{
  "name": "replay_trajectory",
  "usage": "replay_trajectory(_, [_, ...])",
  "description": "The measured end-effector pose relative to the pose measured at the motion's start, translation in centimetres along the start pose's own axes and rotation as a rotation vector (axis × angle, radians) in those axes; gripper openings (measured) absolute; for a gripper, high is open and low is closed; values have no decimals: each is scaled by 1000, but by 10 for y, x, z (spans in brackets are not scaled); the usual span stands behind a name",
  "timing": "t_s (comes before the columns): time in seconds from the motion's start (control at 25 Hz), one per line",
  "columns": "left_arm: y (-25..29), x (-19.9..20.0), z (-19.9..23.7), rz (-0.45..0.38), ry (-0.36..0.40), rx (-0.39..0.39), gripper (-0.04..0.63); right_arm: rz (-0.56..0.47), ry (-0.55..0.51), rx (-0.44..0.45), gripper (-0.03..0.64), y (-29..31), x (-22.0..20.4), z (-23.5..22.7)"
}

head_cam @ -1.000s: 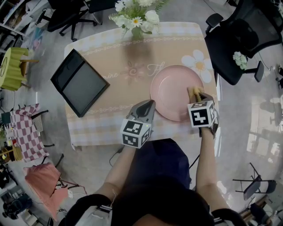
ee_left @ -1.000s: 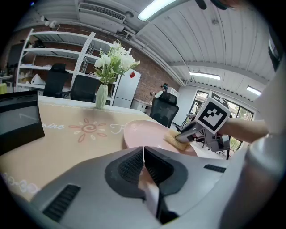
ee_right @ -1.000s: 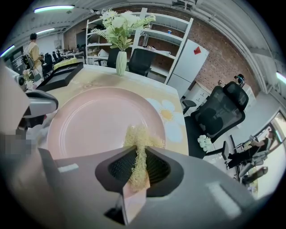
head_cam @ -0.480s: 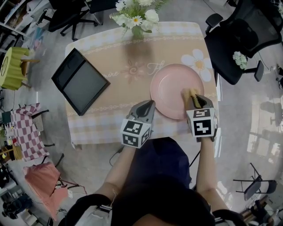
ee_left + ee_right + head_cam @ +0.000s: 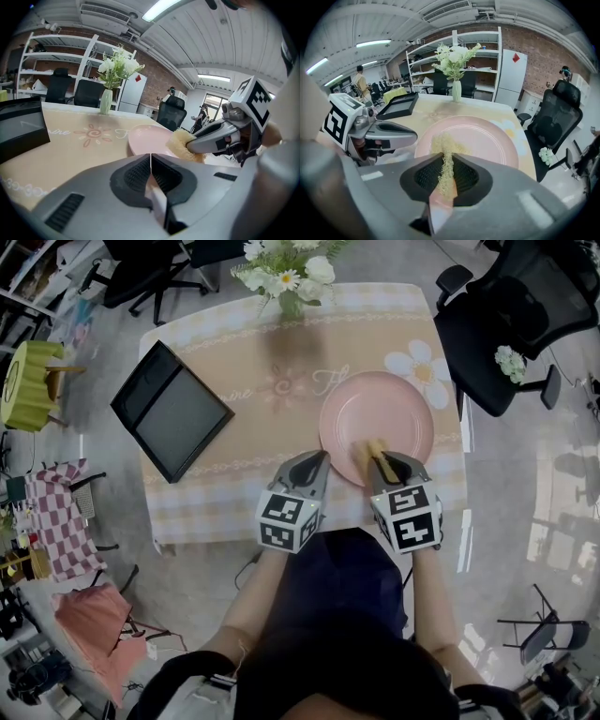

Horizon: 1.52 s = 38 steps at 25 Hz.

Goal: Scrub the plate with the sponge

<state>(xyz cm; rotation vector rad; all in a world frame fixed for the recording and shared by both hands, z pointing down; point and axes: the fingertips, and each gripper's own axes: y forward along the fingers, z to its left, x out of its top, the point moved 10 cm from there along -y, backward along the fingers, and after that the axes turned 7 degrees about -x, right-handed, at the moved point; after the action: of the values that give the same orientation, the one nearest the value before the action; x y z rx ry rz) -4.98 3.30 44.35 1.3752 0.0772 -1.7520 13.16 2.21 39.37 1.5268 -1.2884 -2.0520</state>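
Note:
A round pink plate (image 5: 389, 413) lies on the right half of the table; it also shows as the plate (image 5: 487, 136) and the plate (image 5: 147, 138). My right gripper (image 5: 375, 460) is shut on a yellow fibrous sponge (image 5: 370, 454), pressed onto the plate's near left part. The sponge (image 5: 445, 145) sticks out between the jaws, and the sponge (image 5: 183, 145) shows at the plate's edge. My left gripper (image 5: 314, 465) hovers just left of the plate, shut with nothing in it.
A black tray (image 5: 171, 412) lies at the table's left. A vase of white flowers (image 5: 286, 273) stands at the far edge. Black office chairs (image 5: 511, 315) stand to the right. The tablecloth (image 5: 272, 390) is beige with a flower print.
My right gripper has dragged the sponge leftward across the plate, from its near right rim to its near left part. The left gripper has stayed put.

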Motion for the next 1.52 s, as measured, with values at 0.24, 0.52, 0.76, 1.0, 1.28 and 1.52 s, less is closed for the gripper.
replay_trajectory(0.24, [-2, 0, -1, 2, 3, 2, 15, 4, 15, 38, 52, 16, 2, 18])
replay_trajectory(0.52, [-2, -3, 0, 6, 2, 3, 15, 29, 13, 47, 52, 31, 0, 30])
replay_trajectory(0.76, [-2, -3, -2, 6, 2, -1, 15, 56, -21, 34, 52, 38, -4, 31])
replay_trajectory(1.0, [-2, -3, -1, 8, 3, 1, 15, 67, -16, 16, 52, 37, -9, 24])
replay_trajectory(1.28, [-1, -2, -2, 11, 3, -5, 15, 73, -13, -10, 52, 35, -12, 18])
replay_trajectory(1.52, [0, -2, 0, 11, 4, -6, 15, 78, 12, -33, 52, 34, -16, 8])
